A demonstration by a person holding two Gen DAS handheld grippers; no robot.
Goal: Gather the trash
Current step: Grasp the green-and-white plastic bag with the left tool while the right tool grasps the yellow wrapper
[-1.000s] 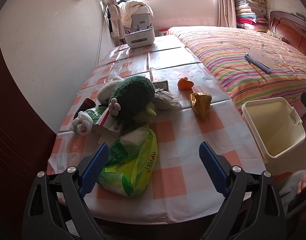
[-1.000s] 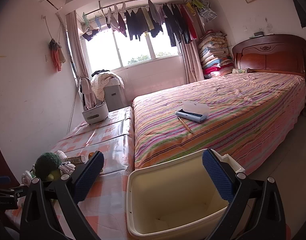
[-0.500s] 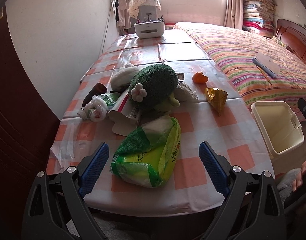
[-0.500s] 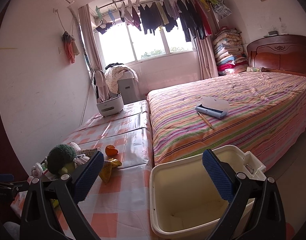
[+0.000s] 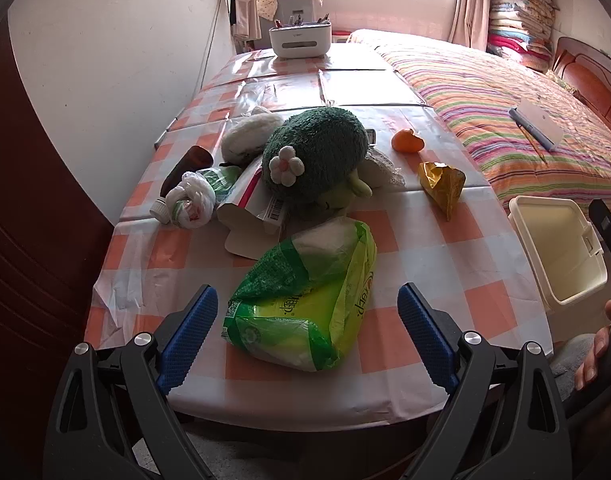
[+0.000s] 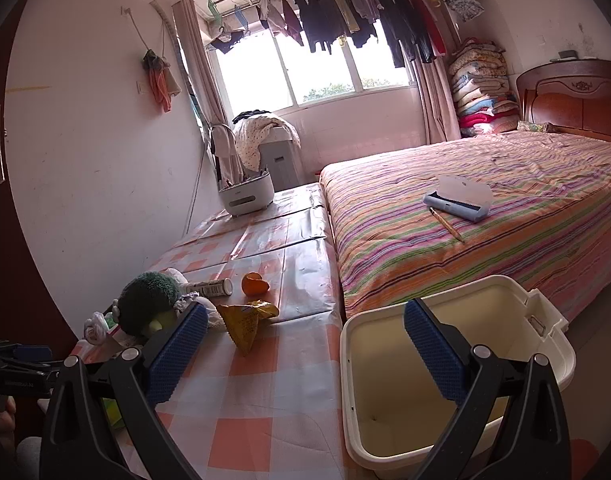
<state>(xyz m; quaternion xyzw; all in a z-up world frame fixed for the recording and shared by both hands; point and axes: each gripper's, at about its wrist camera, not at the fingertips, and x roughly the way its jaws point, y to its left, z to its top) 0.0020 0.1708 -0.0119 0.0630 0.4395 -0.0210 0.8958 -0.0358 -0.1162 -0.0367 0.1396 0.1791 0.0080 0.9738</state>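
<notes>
Checkered tablecloth (image 5: pixel 433 256) fills the near ground. Left gripper (image 5: pixel 307 322) hangs spread wide, empty; between its fingers lies a green plastic package (image 5: pixel 305 304), long axis running away and rightward. Beyond sits a plush toy (image 5: pixel 317 152). Right gripper (image 6: pixel 305 350), also spread and empty, frames a cream bin (image 6: pixel 457 384).
</notes>
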